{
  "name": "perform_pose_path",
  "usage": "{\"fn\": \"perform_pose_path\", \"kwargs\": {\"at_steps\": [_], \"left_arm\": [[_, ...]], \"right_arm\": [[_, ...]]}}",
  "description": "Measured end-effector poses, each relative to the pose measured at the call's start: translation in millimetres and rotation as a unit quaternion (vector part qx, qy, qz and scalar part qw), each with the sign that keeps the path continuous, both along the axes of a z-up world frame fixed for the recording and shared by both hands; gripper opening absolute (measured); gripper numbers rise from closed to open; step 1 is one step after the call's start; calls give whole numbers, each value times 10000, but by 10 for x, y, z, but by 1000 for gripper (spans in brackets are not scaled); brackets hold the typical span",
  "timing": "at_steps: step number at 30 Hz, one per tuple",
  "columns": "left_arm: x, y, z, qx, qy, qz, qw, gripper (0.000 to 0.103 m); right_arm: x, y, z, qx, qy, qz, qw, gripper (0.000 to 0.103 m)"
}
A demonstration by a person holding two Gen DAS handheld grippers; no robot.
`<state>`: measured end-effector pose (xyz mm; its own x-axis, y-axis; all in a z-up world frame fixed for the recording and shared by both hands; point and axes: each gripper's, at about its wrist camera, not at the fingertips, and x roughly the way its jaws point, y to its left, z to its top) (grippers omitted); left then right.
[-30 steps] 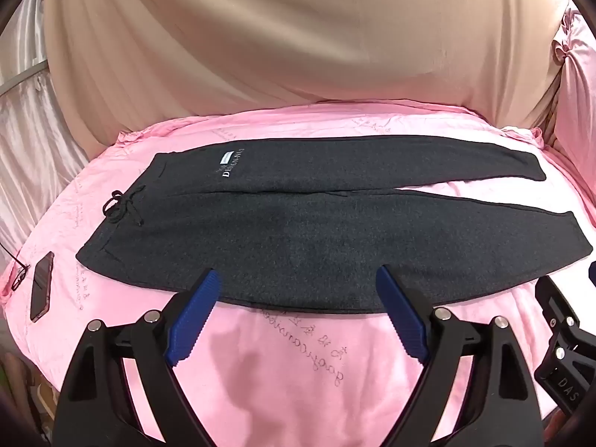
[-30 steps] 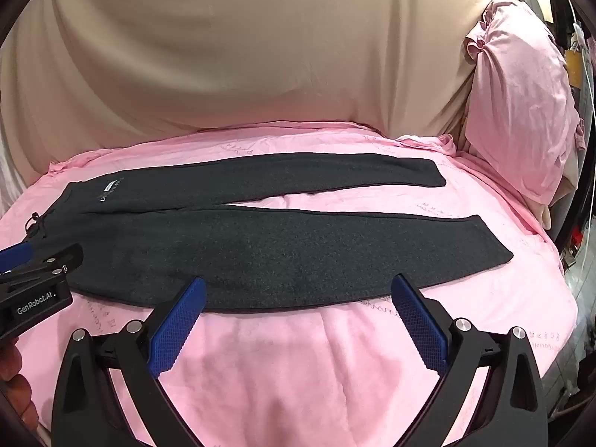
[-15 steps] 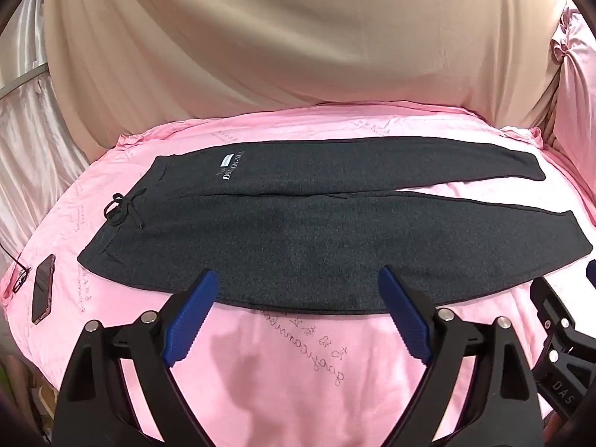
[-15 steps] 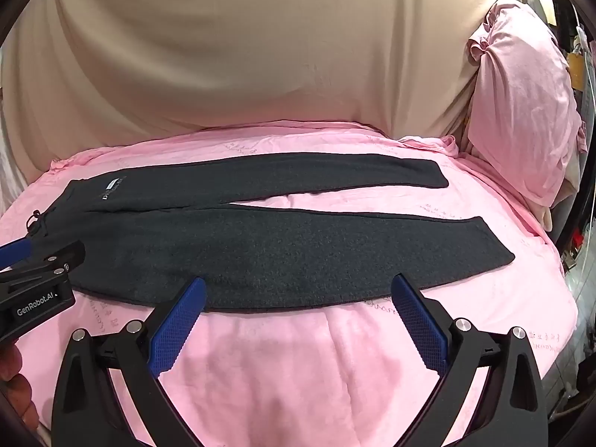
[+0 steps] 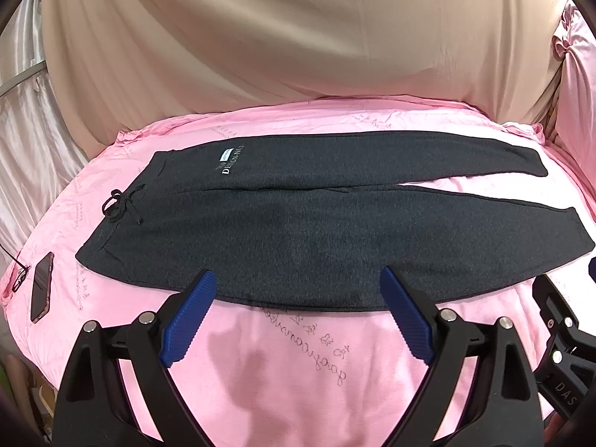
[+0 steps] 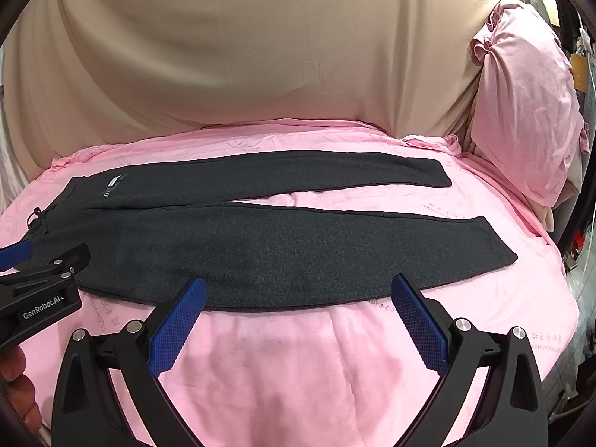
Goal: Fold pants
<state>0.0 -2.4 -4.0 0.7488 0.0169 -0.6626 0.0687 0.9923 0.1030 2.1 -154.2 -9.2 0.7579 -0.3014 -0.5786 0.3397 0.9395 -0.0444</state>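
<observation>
Dark grey pants (image 5: 298,223) lie flat across the pink bed (image 5: 298,365), waistband with a tied drawstring (image 5: 119,205) at the left and both legs running to the right. In the right wrist view the pants (image 6: 279,246) show the two legs spread apart at the cuffs. My left gripper (image 5: 297,272) hovers open at the near hem of the pants, nothing between its blue pads. My right gripper (image 6: 298,279) is open too, above the near edge of the lower leg. Neither touches the cloth.
A phone (image 5: 41,290) and a pair of glasses (image 5: 18,277) lie on the sheet at the far left edge. A pink pillow (image 6: 521,111) leans at the right. Beige draped fabric (image 5: 298,37) closes off the back of the bed.
The left gripper's jaws have spread slightly wider. Both hands and the pants have stayed where they were.
</observation>
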Motion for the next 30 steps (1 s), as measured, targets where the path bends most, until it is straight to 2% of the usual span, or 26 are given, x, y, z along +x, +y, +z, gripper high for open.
{"fn": "perform_pose_path", "kwargs": {"at_steps": [30], "left_arm": [[57,19,-76,51,95,30,9999,91]], "right_arm": [[77,6,-42,10,108,13,9999,98]]}}
